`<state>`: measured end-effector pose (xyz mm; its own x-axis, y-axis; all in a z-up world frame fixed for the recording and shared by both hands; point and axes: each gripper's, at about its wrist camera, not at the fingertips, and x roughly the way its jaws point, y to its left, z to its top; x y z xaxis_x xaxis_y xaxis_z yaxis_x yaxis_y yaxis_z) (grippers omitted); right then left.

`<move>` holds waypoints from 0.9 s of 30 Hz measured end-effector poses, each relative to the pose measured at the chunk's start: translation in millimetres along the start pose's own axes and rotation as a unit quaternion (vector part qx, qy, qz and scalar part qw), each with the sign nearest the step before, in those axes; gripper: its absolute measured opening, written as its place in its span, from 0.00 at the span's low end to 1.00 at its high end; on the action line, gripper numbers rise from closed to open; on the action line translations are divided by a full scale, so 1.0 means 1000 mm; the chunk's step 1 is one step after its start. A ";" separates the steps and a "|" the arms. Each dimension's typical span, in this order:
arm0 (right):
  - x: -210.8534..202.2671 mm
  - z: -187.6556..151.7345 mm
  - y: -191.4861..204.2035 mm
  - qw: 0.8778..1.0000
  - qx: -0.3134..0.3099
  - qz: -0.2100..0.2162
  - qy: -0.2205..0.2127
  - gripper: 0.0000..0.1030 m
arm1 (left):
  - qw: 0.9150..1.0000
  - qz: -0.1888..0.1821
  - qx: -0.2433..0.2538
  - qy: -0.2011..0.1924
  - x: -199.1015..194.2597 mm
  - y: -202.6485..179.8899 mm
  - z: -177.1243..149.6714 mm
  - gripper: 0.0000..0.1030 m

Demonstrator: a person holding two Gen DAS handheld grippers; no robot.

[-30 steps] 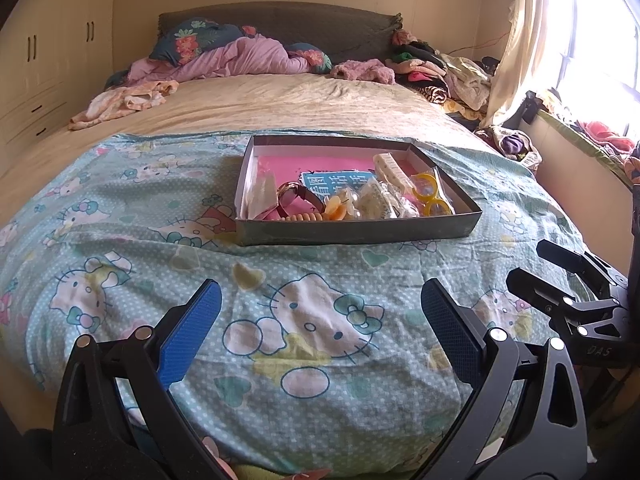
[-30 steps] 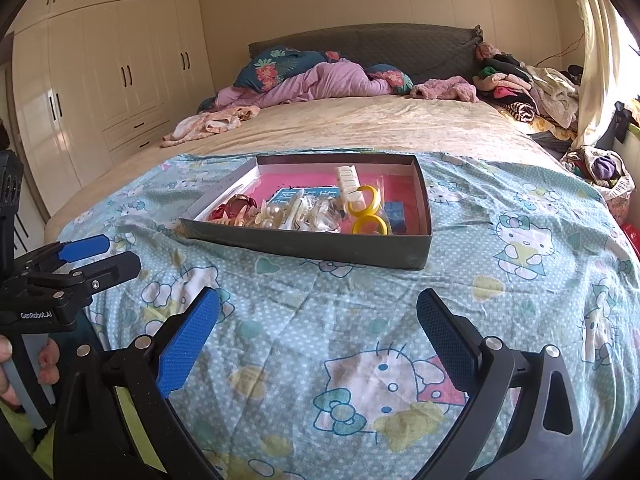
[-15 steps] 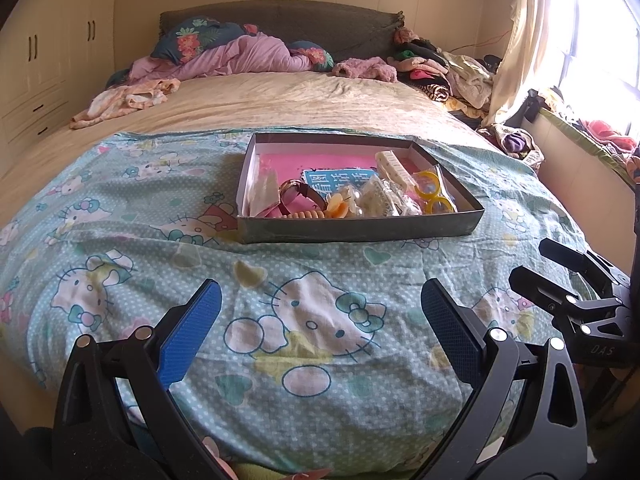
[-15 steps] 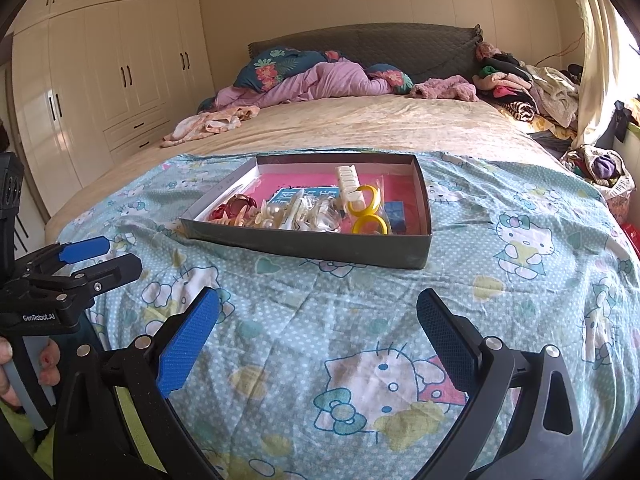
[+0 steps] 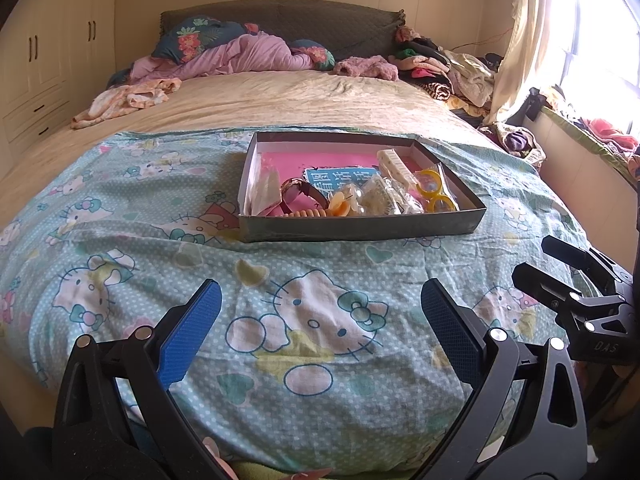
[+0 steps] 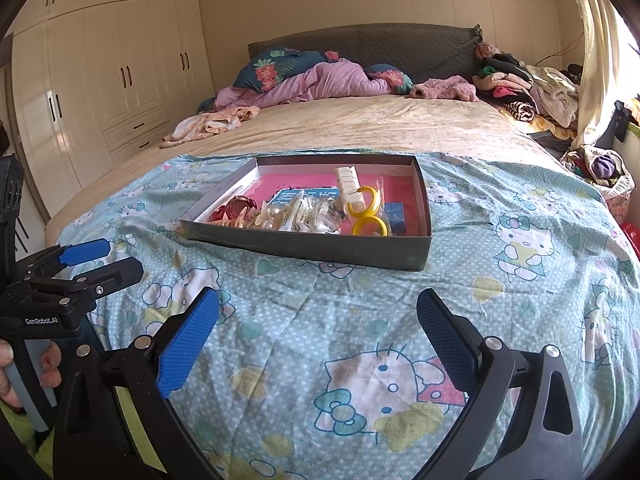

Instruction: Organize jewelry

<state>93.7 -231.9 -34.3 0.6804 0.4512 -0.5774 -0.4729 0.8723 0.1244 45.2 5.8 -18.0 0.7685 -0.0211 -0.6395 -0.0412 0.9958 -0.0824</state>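
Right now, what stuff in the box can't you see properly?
- Blue card, left wrist view: its print is too small to read, and clear bags cover its lower part.
- Small pieces in the clear bags, right wrist view: too small to name.
- Box floor at the front, both views: hidden behind the near wall.

The room is lit by daylight from the window (image 5: 600, 40) at the right, which is blown out to white glare. The curtain (image 6: 596, 60) is overexposed. Focus is sharp throughout; straight lines are bent by fisheye distortion, and corners are darkly vignetted.
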 end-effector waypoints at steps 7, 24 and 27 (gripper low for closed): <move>0.000 0.001 0.002 1.000 -0.001 0.001 0.000 0.96 | 1.000 0.002 0.000 0.000 0.000 0.000 0.000 0.91; 0.000 0.000 0.002 1.000 0.000 0.004 0.002 0.96 | 1.000 0.009 0.002 0.005 0.000 0.000 -0.002 0.91; 0.000 0.000 0.002 1.000 0.000 0.003 0.002 0.96 | 1.000 0.010 0.002 0.006 0.000 0.000 -0.002 0.91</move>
<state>92.7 -230.1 -34.4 0.6746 0.4563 -0.5802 -0.4779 0.8691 0.1278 43.5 5.7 -19.3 0.7596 -0.0019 -0.6504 -0.0542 0.9963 -0.0662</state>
